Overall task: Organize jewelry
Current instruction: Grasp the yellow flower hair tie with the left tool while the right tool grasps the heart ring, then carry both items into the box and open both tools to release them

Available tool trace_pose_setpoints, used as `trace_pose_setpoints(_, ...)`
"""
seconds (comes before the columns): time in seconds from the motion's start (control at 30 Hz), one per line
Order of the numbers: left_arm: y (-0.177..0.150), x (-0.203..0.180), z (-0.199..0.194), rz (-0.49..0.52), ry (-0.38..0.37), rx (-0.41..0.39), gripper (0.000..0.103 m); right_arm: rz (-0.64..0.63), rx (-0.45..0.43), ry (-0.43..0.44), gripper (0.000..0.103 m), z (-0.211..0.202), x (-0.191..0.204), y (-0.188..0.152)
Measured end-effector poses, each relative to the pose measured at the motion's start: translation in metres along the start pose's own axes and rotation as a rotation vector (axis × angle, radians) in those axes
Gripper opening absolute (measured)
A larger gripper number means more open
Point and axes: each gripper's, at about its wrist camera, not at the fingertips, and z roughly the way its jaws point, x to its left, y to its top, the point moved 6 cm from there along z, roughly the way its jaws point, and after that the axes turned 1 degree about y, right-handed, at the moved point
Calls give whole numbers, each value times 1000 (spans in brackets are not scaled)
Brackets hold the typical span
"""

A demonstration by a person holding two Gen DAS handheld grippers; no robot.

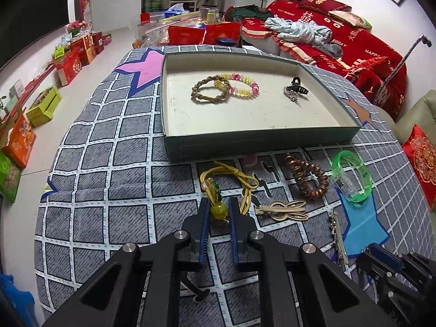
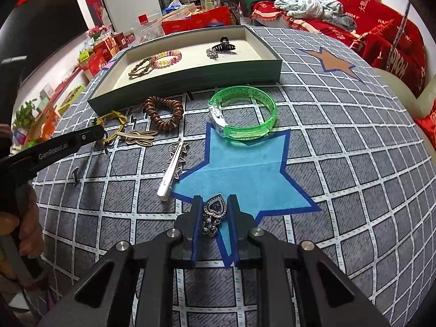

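My left gripper is shut on the yellow-green bead of a yellow cord pendant lying on the checked cloth. My right gripper is shut on a dark heart-shaped jewel piece over the blue star patch. Behind both stands a green tray holding a braided brown hair tie, a pink-yellow bead bracelet and a black claw clip. Loose in front of the tray lie a brown spiral hair tie, a green bangle, a beige rabbit clip and a silver star clip.
The round table carries a grey checked cloth with star patches. A red-covered sofa stands behind on the right, and boxes line the floor on the left. A hand holds the left gripper's handle.
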Motion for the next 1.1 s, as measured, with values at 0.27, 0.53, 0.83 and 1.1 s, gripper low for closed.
trace_pose_setpoints(0.27, 2, 2, -19, 12, -36, -23, 31, 21, -29, 23, 19, -12, -6, 9)
trace_pose_setpoints(0.53, 14, 0, -41, 17, -75, -70, 31, 49, -68, 61, 19, -27, -8, 25)
trace_pose_setpoints(0.83, 43, -9, -59, 36, -125, -129, 31, 42, -107, 81, 19, -35, -7, 56)
trace_pose_setpoints(1.1, 74, -13, -57, 58, -131, -172, 31, 7, -133, 96, 19, -29, -1, 99)
